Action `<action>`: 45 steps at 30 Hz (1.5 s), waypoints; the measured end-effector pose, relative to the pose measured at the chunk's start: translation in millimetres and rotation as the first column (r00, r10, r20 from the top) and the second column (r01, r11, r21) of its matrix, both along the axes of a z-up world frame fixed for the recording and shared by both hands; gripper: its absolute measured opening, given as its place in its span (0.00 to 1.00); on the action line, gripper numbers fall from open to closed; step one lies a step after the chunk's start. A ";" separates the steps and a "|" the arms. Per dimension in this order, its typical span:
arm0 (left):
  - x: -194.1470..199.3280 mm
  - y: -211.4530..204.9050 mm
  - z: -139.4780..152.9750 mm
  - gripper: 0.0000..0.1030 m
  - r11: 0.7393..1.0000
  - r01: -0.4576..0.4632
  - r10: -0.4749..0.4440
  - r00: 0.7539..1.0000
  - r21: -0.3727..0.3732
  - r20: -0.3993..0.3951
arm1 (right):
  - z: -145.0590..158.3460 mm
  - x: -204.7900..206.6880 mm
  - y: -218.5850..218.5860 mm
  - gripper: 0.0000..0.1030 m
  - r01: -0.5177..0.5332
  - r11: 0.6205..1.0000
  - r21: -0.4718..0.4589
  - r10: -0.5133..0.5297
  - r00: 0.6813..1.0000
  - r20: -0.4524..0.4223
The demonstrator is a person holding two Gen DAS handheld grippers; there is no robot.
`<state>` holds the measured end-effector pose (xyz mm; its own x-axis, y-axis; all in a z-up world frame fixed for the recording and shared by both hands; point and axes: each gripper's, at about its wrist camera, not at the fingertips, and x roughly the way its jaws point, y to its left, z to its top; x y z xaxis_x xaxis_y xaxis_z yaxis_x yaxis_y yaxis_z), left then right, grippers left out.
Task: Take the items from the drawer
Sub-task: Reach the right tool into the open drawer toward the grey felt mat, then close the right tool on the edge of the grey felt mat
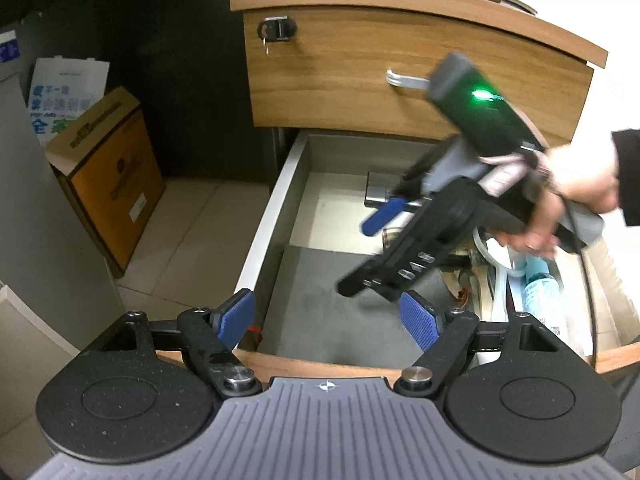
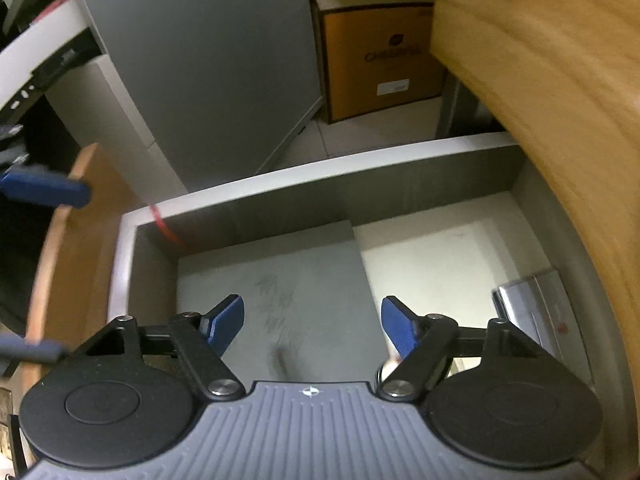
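The lower drawer [image 1: 272, 208] is pulled out, lined with a grey mat [image 1: 320, 300] and white paper. A silver metal box [image 1: 375, 194] lies at its back, also in the right wrist view as the silver box [image 2: 536, 308]. Packets and a white cable [image 1: 536, 288] crowd the drawer's right side. My left gripper [image 1: 328, 318] is open above the drawer's front edge, holding nothing. A hand [image 1: 572, 184] holds my right gripper [image 1: 366, 252] tilted down into the drawer. It is open and empty over the mat [image 2: 280, 300], seen as right gripper [image 2: 312, 322].
The closed upper drawer [image 1: 340, 72] with a metal handle [image 1: 404, 80] and keyed lock [image 1: 276, 30] overhangs the back. An orange cardboard box [image 1: 108, 176] and a white bag stand on the tiled floor at left. A red cord [image 2: 164, 228] crosses the drawer rim.
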<state>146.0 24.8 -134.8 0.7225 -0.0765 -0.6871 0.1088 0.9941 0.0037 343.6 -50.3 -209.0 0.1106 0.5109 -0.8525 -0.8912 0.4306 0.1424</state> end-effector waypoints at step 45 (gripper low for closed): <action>-10.1 6.4 14.1 0.81 0.998 -0.044 0.045 0.998 -0.041 0.034 | 42.2 25.2 33.7 0.71 -0.337 0.941 0.019 0.324 0.886 -0.331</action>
<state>135.9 31.2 -120.7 0.7495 -0.0709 -0.6582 0.0652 0.9973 -0.0332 368.7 -16.5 -166.9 -0.3447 0.4356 -0.8315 -0.8900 0.1299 0.4370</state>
